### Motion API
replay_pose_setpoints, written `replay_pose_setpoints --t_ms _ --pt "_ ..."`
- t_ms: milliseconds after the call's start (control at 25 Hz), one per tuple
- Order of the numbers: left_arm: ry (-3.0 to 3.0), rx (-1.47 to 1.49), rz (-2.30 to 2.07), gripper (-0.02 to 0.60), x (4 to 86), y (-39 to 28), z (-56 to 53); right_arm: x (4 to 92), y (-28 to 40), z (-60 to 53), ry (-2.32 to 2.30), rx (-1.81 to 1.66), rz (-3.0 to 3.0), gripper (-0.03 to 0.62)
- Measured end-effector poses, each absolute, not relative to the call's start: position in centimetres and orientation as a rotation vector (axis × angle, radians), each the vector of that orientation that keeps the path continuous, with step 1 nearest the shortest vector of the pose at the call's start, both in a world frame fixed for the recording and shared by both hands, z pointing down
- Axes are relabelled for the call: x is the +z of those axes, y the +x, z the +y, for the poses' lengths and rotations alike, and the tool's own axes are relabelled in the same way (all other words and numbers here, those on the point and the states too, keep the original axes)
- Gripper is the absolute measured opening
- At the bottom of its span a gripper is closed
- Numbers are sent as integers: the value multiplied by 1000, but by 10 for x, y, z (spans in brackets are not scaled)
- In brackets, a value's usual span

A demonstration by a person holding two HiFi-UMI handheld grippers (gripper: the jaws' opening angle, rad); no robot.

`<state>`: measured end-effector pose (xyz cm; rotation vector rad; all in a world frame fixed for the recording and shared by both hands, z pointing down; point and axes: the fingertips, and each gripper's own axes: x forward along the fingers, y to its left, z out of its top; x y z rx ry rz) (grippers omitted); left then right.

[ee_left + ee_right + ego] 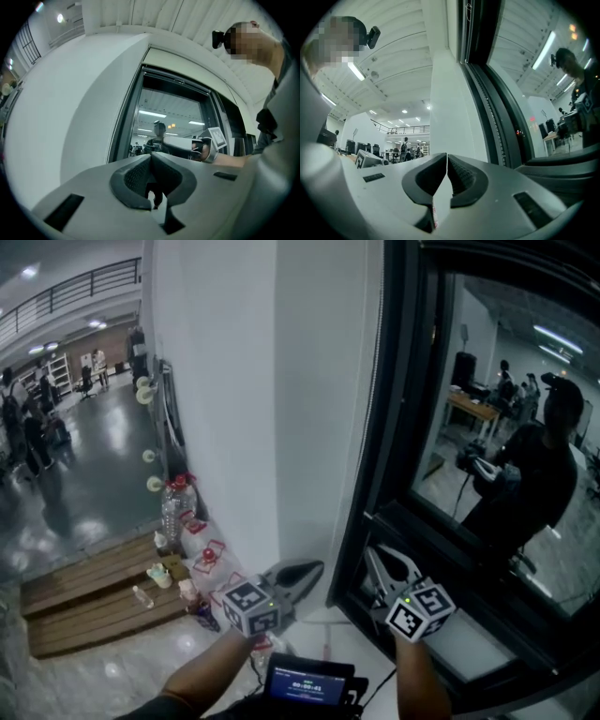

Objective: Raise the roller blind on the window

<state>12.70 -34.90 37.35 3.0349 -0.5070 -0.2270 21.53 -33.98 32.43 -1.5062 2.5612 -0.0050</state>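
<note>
1. Location: the person stands at the lower left corner of a window (506, 427), where its dark frame (398, 427) meets a white wall (234, 381). The glass reflects the person.
2. Task item: no roller blind fabric covers any glass in view. The left gripper view shows a dark bar (176, 80) across the head of the opening. Whether that is the rolled blind cannot be told.
3. Operating line: a bead chain (376, 381) runs down the frame's left edge. It also shows in the left gripper view (118, 136) and the right gripper view (486, 101).
4. Placement: the left gripper (309, 573) is held in front of the wall, left of the chain. The right gripper (382, 563) sits at the frame corner. Judgement: both are held at chain height, pointing roughly level, so that they can take turns pulling the chain.
5. Left gripper (150, 157): clenched, pads tip to tip. Only the window scene shows through the gap behind the tips. The chain hangs well to the left of the jaws, so it is not gripped.
6. Right gripper (446, 157): tips together, with a narrow wedge of white wall showing below them. No chain is seen in the wedge. The chain passes to the right of the jaws.
7. Assessment: neither claw has hold of the chain. A fresh grasp is needed before any further pull.
</note>
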Motion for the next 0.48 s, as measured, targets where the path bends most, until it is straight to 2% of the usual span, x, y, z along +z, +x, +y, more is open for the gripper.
replay_pose_setpoints --t_ms 40,480 --pt "3029 -206 -538 -8 375 126 -351 325 216 -338 -1508 -1 2557 25" --pt "2991 -110 -706 -9 371 121 -350 348 225 -325 -1647 -48 2538 20"
